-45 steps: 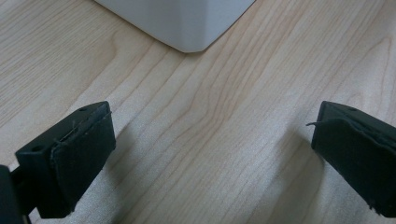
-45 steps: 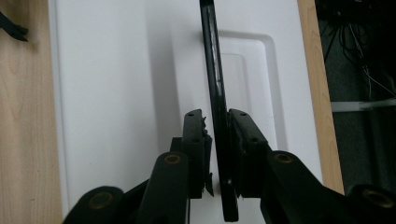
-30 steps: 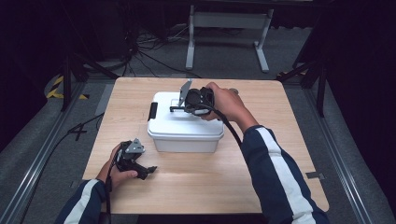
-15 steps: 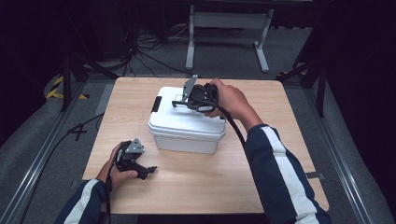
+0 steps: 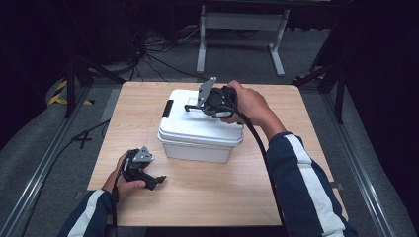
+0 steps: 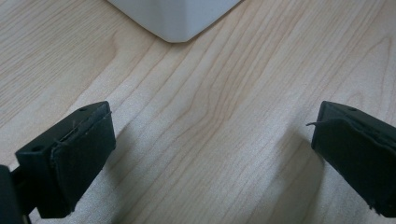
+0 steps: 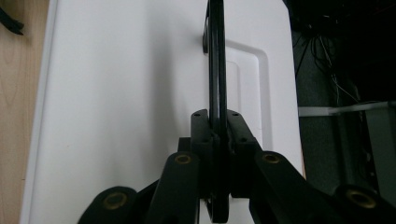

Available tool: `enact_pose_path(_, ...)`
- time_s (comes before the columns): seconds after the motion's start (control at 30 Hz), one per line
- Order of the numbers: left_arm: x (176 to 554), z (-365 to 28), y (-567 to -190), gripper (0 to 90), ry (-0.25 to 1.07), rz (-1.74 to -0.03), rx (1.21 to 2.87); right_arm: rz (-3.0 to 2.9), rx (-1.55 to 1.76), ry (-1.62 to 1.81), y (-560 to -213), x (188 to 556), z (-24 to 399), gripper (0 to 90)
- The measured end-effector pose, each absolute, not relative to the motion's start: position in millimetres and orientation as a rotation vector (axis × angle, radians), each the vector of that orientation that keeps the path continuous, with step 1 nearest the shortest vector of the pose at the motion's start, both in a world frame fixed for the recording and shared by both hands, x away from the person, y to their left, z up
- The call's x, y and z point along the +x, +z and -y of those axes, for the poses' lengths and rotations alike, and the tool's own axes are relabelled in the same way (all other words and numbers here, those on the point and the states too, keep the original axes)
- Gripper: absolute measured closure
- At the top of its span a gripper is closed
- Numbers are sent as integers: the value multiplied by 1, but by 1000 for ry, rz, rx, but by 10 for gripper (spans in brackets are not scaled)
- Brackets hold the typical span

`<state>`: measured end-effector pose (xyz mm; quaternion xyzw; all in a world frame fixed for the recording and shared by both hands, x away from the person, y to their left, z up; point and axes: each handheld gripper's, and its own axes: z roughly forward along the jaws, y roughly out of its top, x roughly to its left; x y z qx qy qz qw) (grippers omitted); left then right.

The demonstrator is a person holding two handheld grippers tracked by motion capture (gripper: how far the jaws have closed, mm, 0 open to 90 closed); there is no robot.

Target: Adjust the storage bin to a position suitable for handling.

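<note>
Here, the thin black handle [image 7: 215, 56] standing up from the lid of the white box [image 5: 197, 129] at mid-table is clamped between the jaws of the right gripper [image 7: 215, 135]. The left gripper [image 5: 157, 180] is rested on the wooden table [image 5: 222, 197] near the box's front corner, its jaws spread wide with bare wood between them.

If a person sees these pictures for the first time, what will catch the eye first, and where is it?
First, the white box in the middle of the wooden table: the right claw is shut on its black handle, raised on the lid. Next, the left claw rests open on the table near the front left corner, beside the box.
</note>
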<state>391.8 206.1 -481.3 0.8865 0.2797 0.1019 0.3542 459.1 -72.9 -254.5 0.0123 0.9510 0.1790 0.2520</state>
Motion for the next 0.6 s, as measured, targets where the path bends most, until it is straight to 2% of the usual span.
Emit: enact_pose_path(0.6, 392, -206, -481, 1, 264, -721, 2292, -2555, 37, 502, -241, 443, 113, 847)
